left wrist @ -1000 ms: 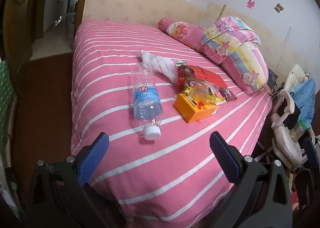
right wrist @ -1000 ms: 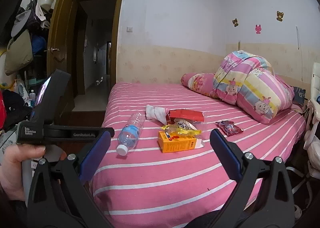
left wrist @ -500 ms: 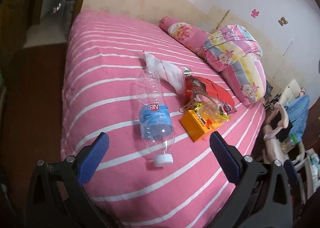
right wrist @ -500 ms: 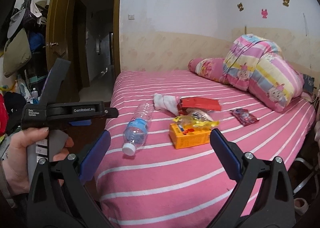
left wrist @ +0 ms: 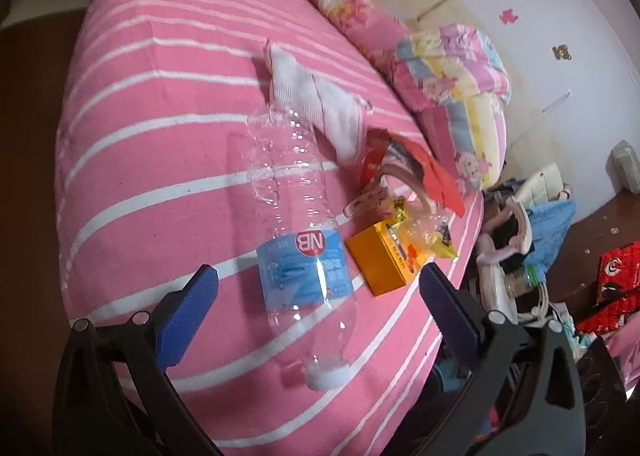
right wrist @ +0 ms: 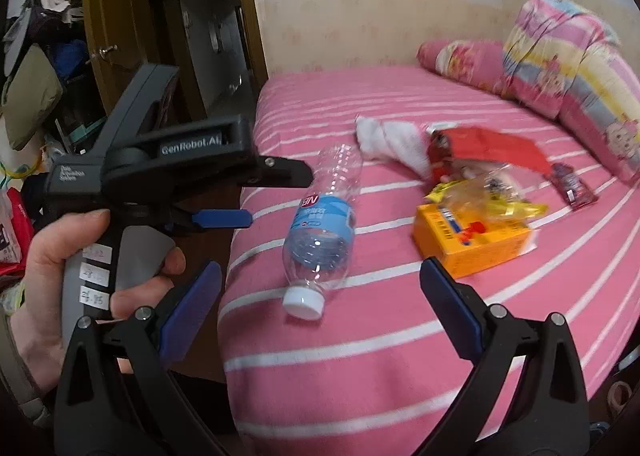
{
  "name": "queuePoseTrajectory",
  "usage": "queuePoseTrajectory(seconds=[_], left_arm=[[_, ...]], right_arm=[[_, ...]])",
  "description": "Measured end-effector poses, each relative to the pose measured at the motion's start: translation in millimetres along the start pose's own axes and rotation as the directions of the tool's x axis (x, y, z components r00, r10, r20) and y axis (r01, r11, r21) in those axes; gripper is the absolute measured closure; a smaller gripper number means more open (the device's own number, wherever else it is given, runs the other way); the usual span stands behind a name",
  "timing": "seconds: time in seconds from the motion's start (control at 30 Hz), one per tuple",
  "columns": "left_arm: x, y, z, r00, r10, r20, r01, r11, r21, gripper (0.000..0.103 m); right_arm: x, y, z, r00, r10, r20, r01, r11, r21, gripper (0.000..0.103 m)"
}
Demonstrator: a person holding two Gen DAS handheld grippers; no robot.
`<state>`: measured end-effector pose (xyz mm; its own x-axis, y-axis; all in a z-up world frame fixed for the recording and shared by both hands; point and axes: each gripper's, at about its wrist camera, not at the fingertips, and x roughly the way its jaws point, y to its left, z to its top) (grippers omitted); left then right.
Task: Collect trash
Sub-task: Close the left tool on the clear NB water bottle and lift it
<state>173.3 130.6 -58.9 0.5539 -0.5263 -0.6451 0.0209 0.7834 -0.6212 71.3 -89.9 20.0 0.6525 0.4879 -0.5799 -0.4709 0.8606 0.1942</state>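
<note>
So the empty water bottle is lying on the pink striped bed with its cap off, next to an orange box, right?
Not quite: the bottle has its white cap on, as the right wrist view shows. It does lie on the pink striped bed, beside the orange box.

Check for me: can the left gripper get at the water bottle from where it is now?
Probably yes. The left gripper is open, and the water bottle lies alone on the striped bed, framed between its fingers. The orange box sits close beside it, but nothing blocks the way.

Pink striped bed, patchwork quilt beside pink bolster, open wooden door.
</note>
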Motion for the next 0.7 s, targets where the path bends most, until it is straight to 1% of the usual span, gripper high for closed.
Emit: queuePoseTrajectory(seconds=[0.1,0.2,0.23,0.3,0.4,0.47,0.57,0.63,0.67,0.7], left_arm=[[14.3,5.1,10.7,0.998,-0.031,-0.048,0.03,0.999,-0.015,0.005],[32.7,10.7,18.9,0.992,-0.061,-0.112,0.057,0.998,-0.036,0.005],[39.3,10.6,21.8,0.989,-0.059,-0.138,0.055,0.998,-0.03,0.005],[49.7,11.8,29.0,0.986,-0.029,-0.163,0.027,1.0,-0.014,0.006],[67.3,15.3,41.2,0.971,-0.049,-0.234,0.05,0.999,-0.002,0.006],[76.6,16.8,46.1,0.964,-0.034,-0.264,0.038,0.999,0.008,0.006],[91.9,20.2,50.2,0.949,-0.02,-0.316,0.025,1.0,0.012,0.007],[98.0,22.2,53.9,0.942,-0.018,-0.334,0.024,1.0,0.014,0.009],[100.9,24.1,55.7,0.939,-0.012,-0.345,0.017,1.0,0.012,0.012],[102.5,25.7,57.1,0.937,-0.001,-0.349,0.006,1.0,0.012,0.02]], right_arm=[[27.1,0.8,1.1,0.999,-0.005,-0.043,0.005,1.0,0.0,0.005],[44.7,3.1,4.1,0.996,-0.002,-0.093,0.004,1.0,0.014,0.005],[52.6,2.6,4.4,0.994,-0.001,-0.105,0.003,1.0,0.018,0.005],[60.8,1.8,5.5,0.994,0.003,-0.112,0.0,1.0,0.029,0.005],[75.1,0.4,8.6,0.991,0.0,-0.136,0.003,1.0,0.026,0.005],[80.6,0.2,8.8,0.989,0.007,-0.149,-0.003,1.0,0.03,0.005],[87.6,0.5,7.7,0.986,0.005,-0.165,-0.001,1.0,0.026,0.005],[93.8,-1.6,6.9,0.984,0.001,-0.177,0.004,1.0,0.028,0.013],[98.3,-3.7,6.5,0.982,0.003,-0.191,0.003,1.0,0.031,0.021],[103.3,-6.1,5.9,0.978,0.01,-0.206,-0.003,0.999,0.036,0.03]])
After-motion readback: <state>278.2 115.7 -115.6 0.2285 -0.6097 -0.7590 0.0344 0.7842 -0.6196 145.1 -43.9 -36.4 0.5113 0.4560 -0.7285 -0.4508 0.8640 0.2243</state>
